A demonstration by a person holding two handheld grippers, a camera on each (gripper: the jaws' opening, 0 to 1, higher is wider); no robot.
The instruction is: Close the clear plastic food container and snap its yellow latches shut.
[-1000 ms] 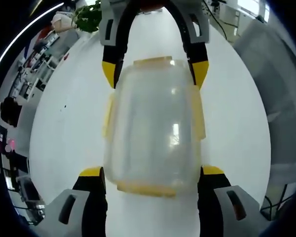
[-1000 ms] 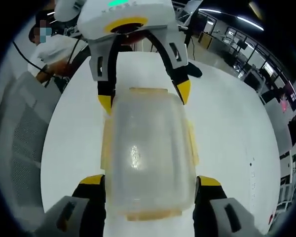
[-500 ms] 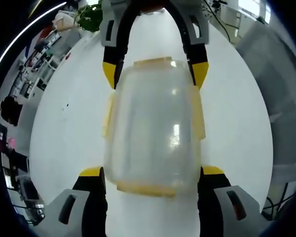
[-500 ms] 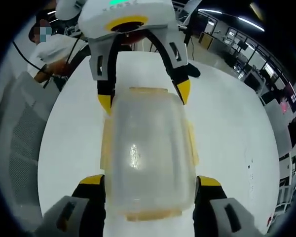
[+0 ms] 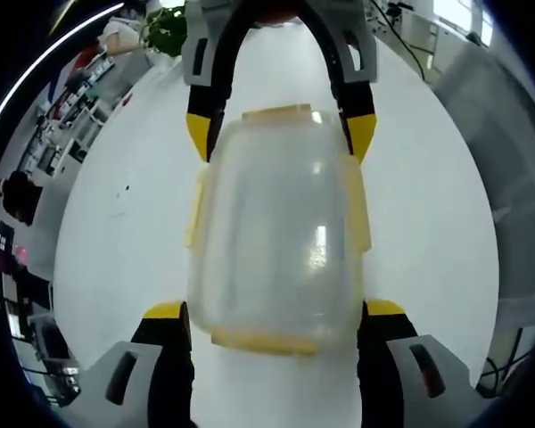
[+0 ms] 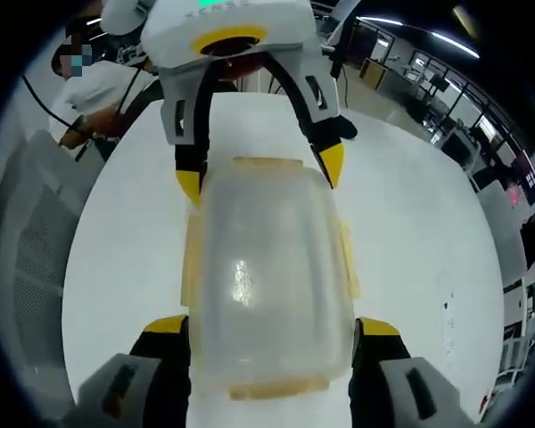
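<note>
Your right gripper [image 6: 269, 332] straddles the near end of the clear container [image 6: 267, 276], its yellow-tipped jaws spread at either side. Your left gripper [image 6: 259, 178] flanks the far end. Yellow latches [image 6: 348, 260] line its edges on the white table [image 6: 410, 232].

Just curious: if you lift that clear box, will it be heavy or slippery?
The box looks empty, so probably light. Its smooth, glossy walls may slip. The claws stand at both ends of it.
</note>
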